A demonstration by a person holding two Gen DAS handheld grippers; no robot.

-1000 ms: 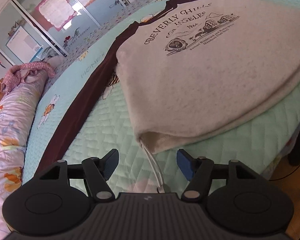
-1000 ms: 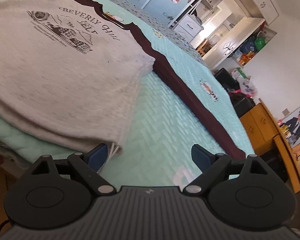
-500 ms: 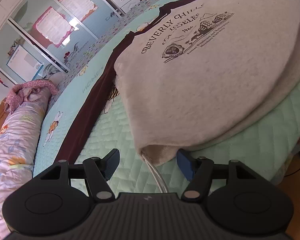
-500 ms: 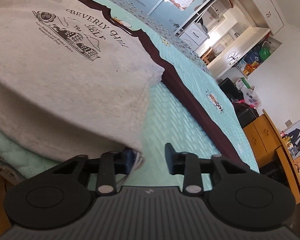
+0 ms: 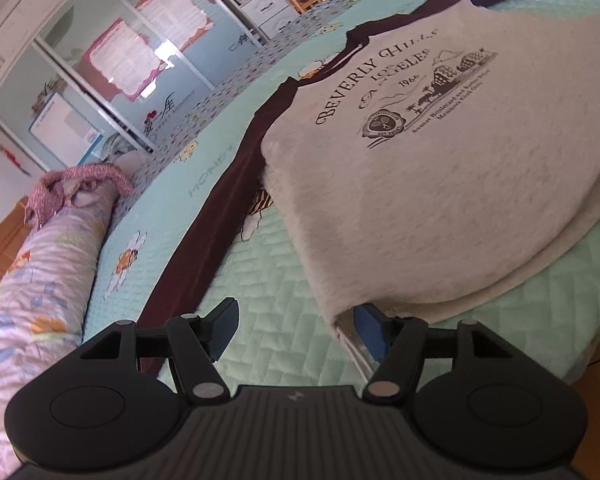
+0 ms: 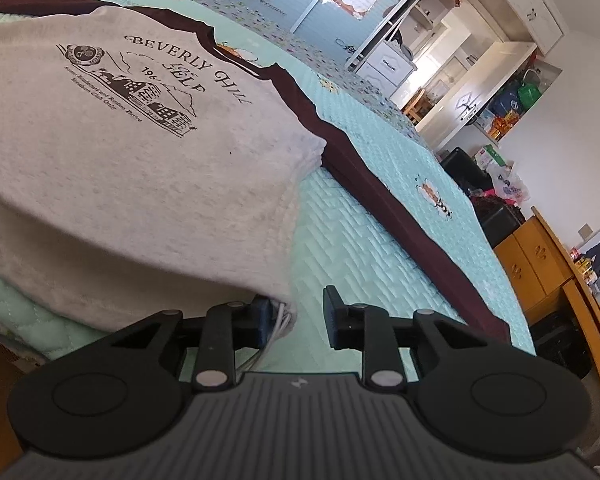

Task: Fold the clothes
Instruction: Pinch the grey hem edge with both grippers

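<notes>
- Reaching toward a grey sweatshirt (image 5: 440,184) with dark maroon sleeves, I hold a claw in each hand at its near hem corners.
- It lies print-up on a mint quilted bed (image 5: 276,320), chest lettering toward 12 o'clock, one maroon sleeve (image 5: 204,248) stretched out flat toward 8 o'clock in the left view, the other (image 6: 400,208) toward 4 o'clock in the right view.
- My left claw (image 5: 296,326) is spread wide; the hem corner drapes over its finger at 3 o'clock, while the other finger stands clear at 9 o'clock.
- My right claw (image 6: 296,312) is partly closed but not clamped; the hem corner covers the finger at 9 o'clock, and a gap shows before the one at 3 o'clock.
- The near hem looks raised off the quilt at both corners, with a second grey layer showing beneath.
- Judging progress: the sleeves lie unfolded and the body spread full width, so most folding looks left to do.
</notes>
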